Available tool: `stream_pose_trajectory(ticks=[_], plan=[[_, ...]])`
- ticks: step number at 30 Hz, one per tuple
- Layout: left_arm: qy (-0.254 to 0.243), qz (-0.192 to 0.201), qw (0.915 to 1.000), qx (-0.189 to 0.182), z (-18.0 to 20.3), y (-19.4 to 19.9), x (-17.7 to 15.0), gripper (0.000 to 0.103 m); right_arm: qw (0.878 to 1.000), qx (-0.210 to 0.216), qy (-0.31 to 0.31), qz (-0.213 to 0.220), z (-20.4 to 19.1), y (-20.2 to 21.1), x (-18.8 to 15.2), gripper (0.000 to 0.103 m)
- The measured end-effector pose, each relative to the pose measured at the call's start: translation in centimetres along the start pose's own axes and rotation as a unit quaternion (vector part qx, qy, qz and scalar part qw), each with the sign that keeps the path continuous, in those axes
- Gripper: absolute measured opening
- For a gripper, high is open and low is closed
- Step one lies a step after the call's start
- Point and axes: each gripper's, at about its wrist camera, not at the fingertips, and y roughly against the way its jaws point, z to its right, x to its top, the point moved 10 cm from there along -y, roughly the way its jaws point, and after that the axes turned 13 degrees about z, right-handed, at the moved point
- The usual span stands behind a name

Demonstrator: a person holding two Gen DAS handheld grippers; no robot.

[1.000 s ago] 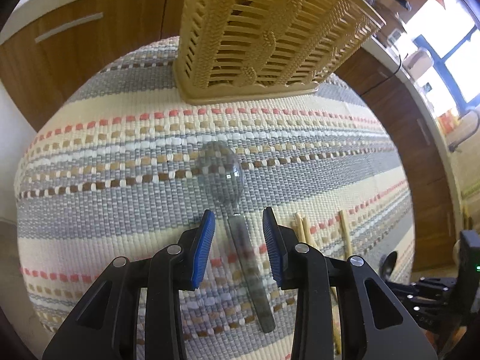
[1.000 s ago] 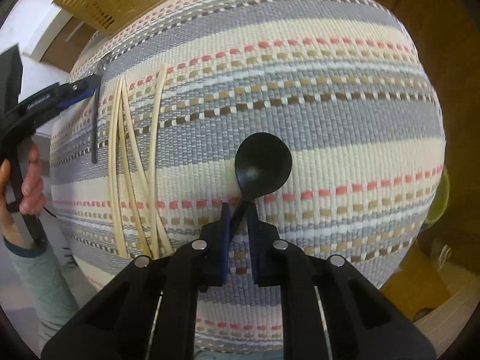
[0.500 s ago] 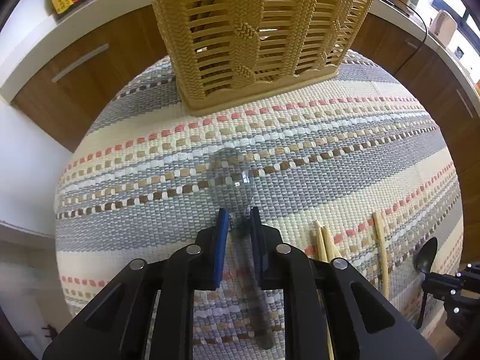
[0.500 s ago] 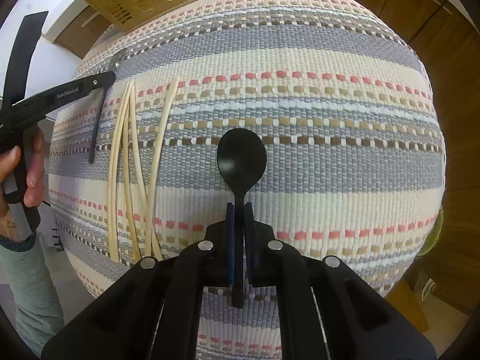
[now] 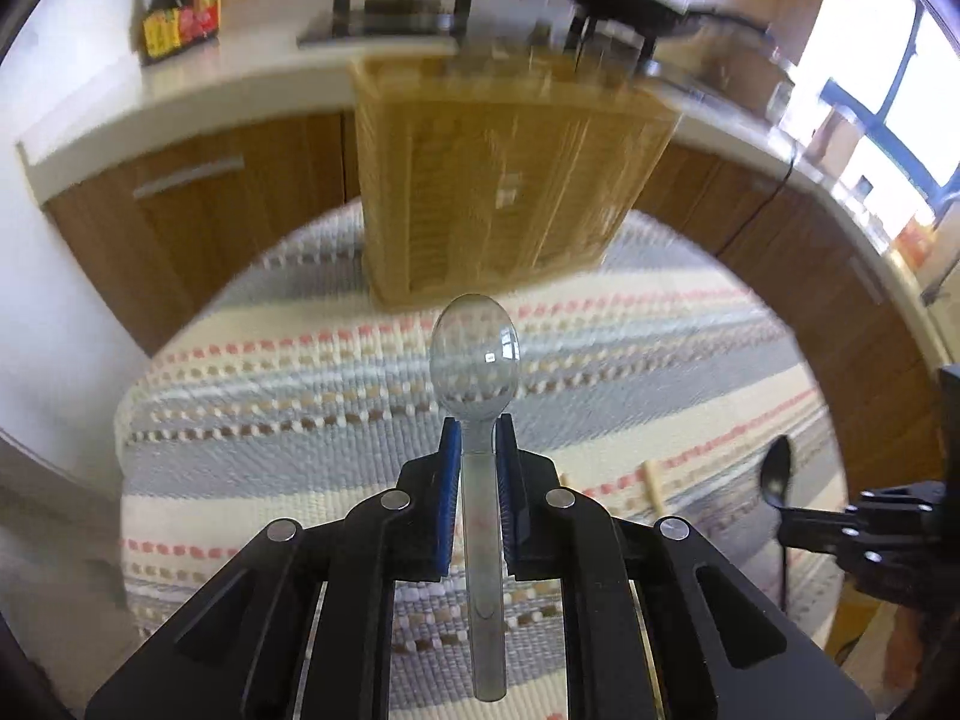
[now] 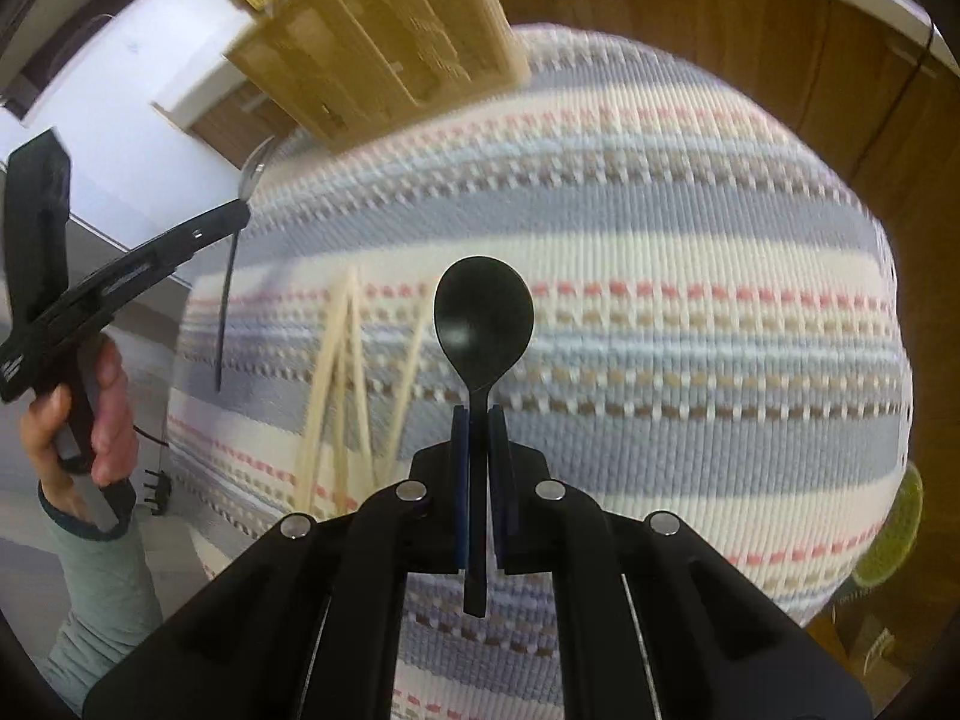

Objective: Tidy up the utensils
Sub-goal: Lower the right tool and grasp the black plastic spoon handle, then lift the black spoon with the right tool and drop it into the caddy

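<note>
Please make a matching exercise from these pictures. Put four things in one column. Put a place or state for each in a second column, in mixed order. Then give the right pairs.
Things:
1. clear spoon
2. black spoon
3. chopsticks
4. woven basket

Places or states:
A. lying loose on the striped mat
B. clamped by the handle in the right gripper
C. standing at the far end of the mat
D. clamped by the handle in the left gripper

Right pairs: 1-D, 2-B, 3-A, 4-C.
</note>
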Motion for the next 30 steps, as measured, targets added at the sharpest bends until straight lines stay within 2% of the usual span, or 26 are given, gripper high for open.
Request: stream_pose_trajectory(ticks=[6, 11, 14, 19, 21, 27, 30], plan=[[0.016, 0.092, 0.9953, -0.027, 0.2, 5.5, 5.1, 0.01, 0.997, 0.021, 0.022, 0.069, -2.0, 2.0, 4.1, 0.005], [0.024, 0.135, 0.9896, -0.044, 0.7, 8.1, 8.7, 0.01, 0.992, 0.059, 0.02, 0.107, -3.4, 2.8, 7.9, 0.005], [0.029, 0.169, 0.9838, -0.052, 1.0, 8.5, 10.8, 0.01, 0.984, 0.063, 0.044, 0.159, -4.4, 3.8, 10.5, 0.005], [0.041, 0.211, 0.9744, -0.066, 1.3, 8.1, 13.8, 0.01, 0.966, 0.081, 0.059, 0.24, -6.0, 5.4, 14.8, 0.005], [0.045, 0.232, 0.9689, -0.074, 1.6, 7.9, 15.1, 0.01, 0.956, 0.073, 0.066, 0.276, -6.3, 6.4, 16.9, 0.005], [0.045, 0.302, 0.9492, -0.075, 1.4, 7.6, 18.6, 0.01, 0.912, 0.054, 0.103, 0.394, -7.4, 9.2, 22.8, 0.005], [0.034, 0.339, 0.9381, -0.062, 1.1, 7.0, 20.0, 0.01, 0.897, 0.037, 0.114, 0.426, -7.3, 8.9, 24.9, 0.005]])
